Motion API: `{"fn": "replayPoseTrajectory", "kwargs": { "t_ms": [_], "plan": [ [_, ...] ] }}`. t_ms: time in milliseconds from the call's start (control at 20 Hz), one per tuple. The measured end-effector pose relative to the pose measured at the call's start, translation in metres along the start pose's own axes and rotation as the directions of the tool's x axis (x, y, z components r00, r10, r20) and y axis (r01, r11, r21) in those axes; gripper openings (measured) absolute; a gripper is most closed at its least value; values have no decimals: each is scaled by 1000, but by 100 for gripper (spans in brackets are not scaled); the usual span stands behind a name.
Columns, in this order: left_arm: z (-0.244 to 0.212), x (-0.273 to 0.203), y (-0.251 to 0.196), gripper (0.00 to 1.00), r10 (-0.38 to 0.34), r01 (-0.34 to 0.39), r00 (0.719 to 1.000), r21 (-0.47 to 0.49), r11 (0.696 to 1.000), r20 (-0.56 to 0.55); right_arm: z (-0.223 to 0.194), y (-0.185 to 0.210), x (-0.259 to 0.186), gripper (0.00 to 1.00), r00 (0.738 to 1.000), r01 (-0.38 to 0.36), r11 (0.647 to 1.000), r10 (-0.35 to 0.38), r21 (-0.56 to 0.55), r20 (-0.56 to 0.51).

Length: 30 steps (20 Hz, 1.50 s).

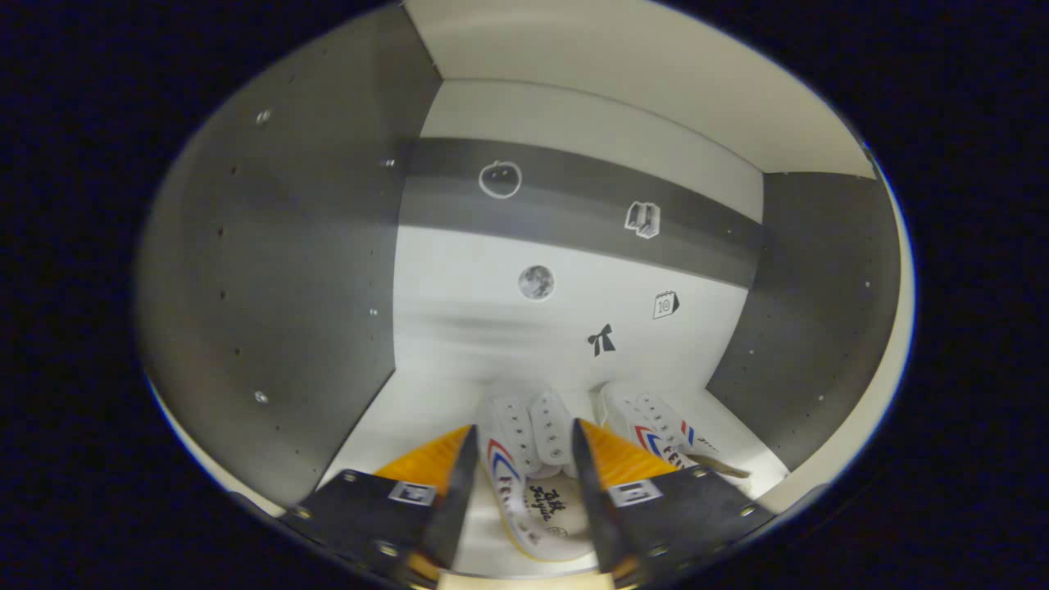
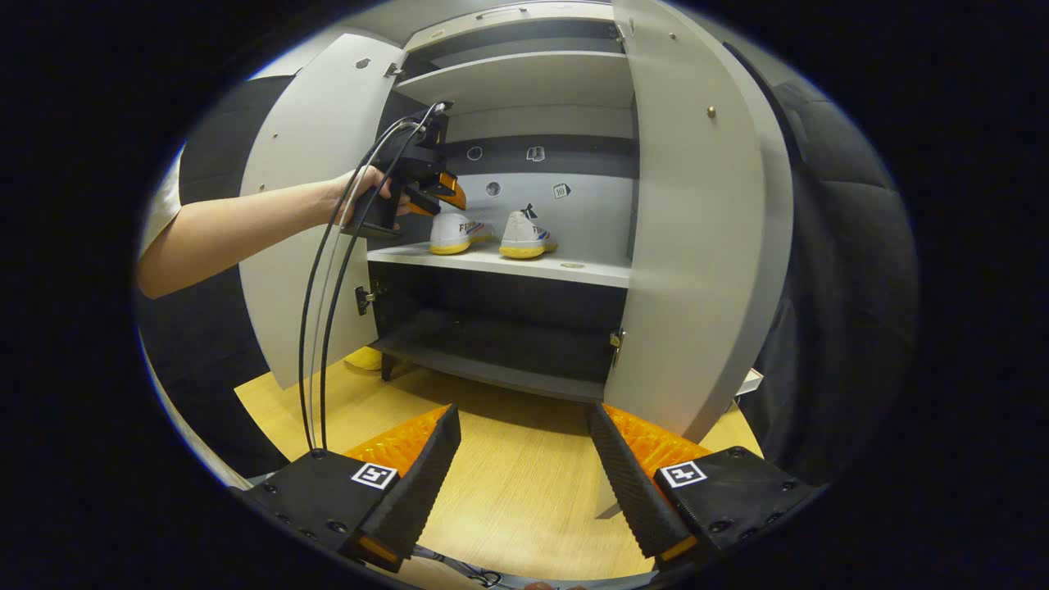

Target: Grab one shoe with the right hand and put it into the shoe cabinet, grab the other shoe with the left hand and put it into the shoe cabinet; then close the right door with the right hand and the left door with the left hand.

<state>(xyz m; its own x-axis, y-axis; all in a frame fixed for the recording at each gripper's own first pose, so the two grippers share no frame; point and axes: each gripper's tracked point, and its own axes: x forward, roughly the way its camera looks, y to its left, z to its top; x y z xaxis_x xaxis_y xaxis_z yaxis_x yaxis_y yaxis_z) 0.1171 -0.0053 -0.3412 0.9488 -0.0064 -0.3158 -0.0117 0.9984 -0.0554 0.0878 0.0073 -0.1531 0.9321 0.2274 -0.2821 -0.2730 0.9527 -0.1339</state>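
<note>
Inside the grey shoe cabinet (image 2: pixel 524 82), both white sneakers (image 2: pixel 453 233) (image 2: pixel 524 236) are sitting shelved, both grippers (image 1: pixel 518 471) (image 2: pixel 524 459) are gaping empty, doors awaiting closing.

calendar sticker (image 1: pixel 665 305) w/ "10" on cabinet back wall (image 1: pixel 459 270)

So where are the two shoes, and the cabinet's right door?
Left shoe (image 2: pixel 452 233), right gripper view: on its white side.
Right shoe (image 2: pixel 524 233), right gripper view: on its heel end.
Right door (image 2: pixel 697 246), right gripper view: on the middle of its inner face.
</note>
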Motion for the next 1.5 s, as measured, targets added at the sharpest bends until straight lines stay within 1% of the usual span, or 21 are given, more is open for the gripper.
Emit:
{"fn": "replayPoseTrajectory", "kwargs": {
  "t_ms": [100, 150, 200, 250, 300, 350, 400, 500, 600, 650, 700, 850, 1000, 1050, 1100, 1150, 1300, 1350, 1400, 1450, 1500],
  "plan": [
    [6, -26, 1, 98, 37, -39, 999, 84, 996, 33, -2, -1, -2, 100, 1000, 22, 999, -21, 35, -7],
    [10, -41, -3, 98, 36, -43, 997, 120, 992, 61, -2, -2, -4, 100, 999, 32, 998, -32, 54, -10],
    [13, -60, -11, 98, 21, -35, 995, 149, 988, 93, -3, -1, -5, 97, 999, 40, 997, -39, 70, -11],
    [16, -81, -18, 98, 14, -37, 991, 170, 985, 135, -2, -1, -7, 100, 999, 48, 996, -48, 81, -10],
    [21, -103, -24, 97, 5, -39, 983, 188, 981, 182, -2, -2, -8, 100, 998, 59, 995, -58, 81, -9],
    [22, -124, -29, 97, -13, -34, 974, 203, 979, 226, -1, -3, -10, 96, 997, 71, 995, -71, 77, -13],
    [21, -146, -35, 97, -27, -30, 964, 209, 978, 264, -1, -4, -14, 100, 997, 80, 994, -79, 73, -16],
    [21, -189, -47, 97, -64, -6, 947, 218, 976, 314, 3, -5, -21, 100, 996, 86, 993, -85, 79, -15],
    [16, -229, -52, 98, -72, -7, 938, 225, 974, 339, 7, -5, -25, 100, 996, 93, 992, -92, 90, -11],
    [15, -246, -53, 98, -75, -5, 935, 224, 975, 346, 10, -7, -27, 96, 995, 103, 991, -103, 90, -6],
    [10, -264, -56, 97, -80, 4, 936, 218, 976, 343, 13, -8, -30, 100, 993, 116, 989, -116, 89, 0],
    [-7, -315, -56, 98, -98, 39, 941, 186, 982, 324, 24, -13, -38, 100, 988, 151, 983, -154, 103, 28],
    [-27, -356, -43, 97, -67, 9, 949, 184, 983, 309, 33, -14, -53, 100, 981, 183, 974, -190, 135, 43],
    [-37, -368, -41, 97, -60, 9, 954, 173, 985, 293, 35, -15, -59, 96, 979, 192, 970, -201, 147, 45],
    [-48, -376, -40, 97, -60, 17, 959, 157, 987, 278, 37, -17, -67, 100, 976, 205, 967, -214, 153, 47],
    [-58, -384, -38, 98, -62, 21, 960, 148, 989, 272, 40, -22, -74, 100, 971, 223, 963, -232, 150, 50],
    [-93, -405, -29, 97, -32, -7, 972, 166, 986, 232, 53, -47, -104, 96, 949, 294, 942, -308, 163, 70],
    [-103, -408, -30, 98, -35, 0, 977, 164, 986, 210, 59, -58, -112, 96, 941, 314, 933, -330, 174, 77],
    [-111, -411, -32, 98, -39, 9, 981, 152, 988, 191, 64, -69, -119, 100, 930, 339, 924, -358, 179, 87],
    [-118, -415, -35, 98, -44, 20, 983, 137, 990, 178, 71, -83, -126, 96, 916, 368, 913, -389, 179, 102],
    [-124, -419, -36, 97, -46, 26, 985, 124, 992, 163, 78, -97, -131, 96, 901, 393, 902, -416, 176, 120]
  ]
}}
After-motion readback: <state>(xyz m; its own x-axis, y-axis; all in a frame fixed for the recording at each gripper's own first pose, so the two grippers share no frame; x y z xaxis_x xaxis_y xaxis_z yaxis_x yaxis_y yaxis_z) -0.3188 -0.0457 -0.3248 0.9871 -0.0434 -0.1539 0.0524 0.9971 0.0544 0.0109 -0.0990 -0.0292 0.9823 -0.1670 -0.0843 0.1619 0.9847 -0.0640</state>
